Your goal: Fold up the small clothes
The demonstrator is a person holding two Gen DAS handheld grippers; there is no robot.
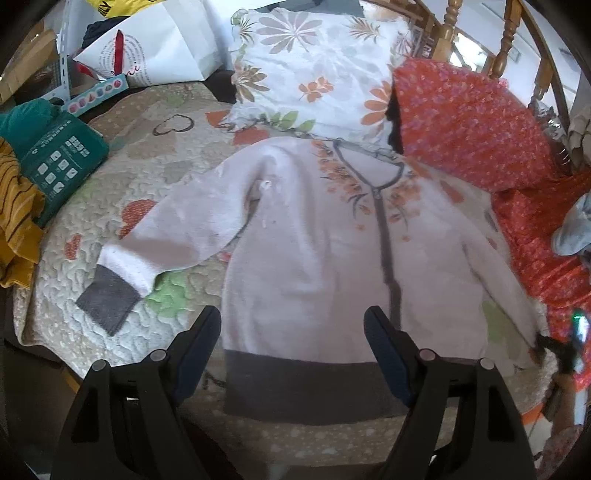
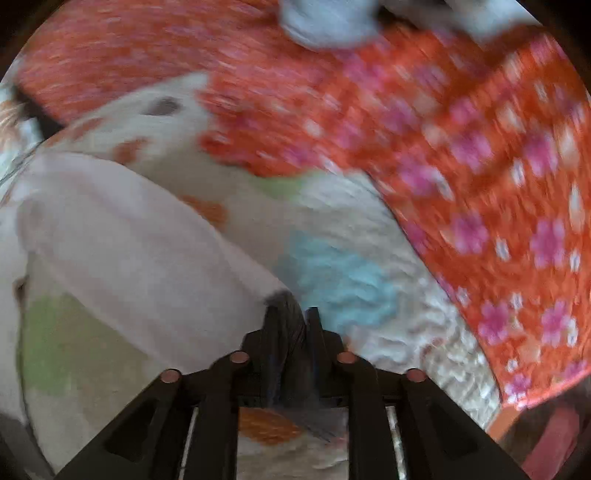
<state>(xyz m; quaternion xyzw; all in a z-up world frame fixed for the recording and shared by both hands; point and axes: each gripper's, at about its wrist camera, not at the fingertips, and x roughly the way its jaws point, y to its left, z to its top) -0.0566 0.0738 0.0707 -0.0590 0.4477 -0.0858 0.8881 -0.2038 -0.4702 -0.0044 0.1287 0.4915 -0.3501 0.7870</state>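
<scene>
A pale pink zip jacket (image 1: pixel 303 258) with a grey hem (image 1: pixel 310 384) lies front up on the quilted bedspread (image 1: pixel 74 332). Its left sleeve (image 1: pixel 177 229) stretches out sideways and ends in a grey cuff (image 1: pixel 107 302). My left gripper (image 1: pixel 291 317) hovers open just above the hem, with nothing between its fingers. In the blurred right wrist view, my right gripper (image 2: pixel 290 314) is shut on the grey cuff (image 2: pixel 284 306) of the other sleeve (image 2: pixel 147 251), which trails away to the left over the quilt (image 2: pixel 351 280).
A floral pillow (image 1: pixel 314 74) and a red flowered cloth (image 1: pixel 472 122) lie beyond the jacket, with a wooden headboard (image 1: pixel 450 29) behind. A green box (image 1: pixel 59 162), a mustard striped garment (image 1: pixel 14 214) and a white bag (image 1: pixel 159 48) crowd the left. A grey-blue garment (image 1: pixel 576 229) rests at the right.
</scene>
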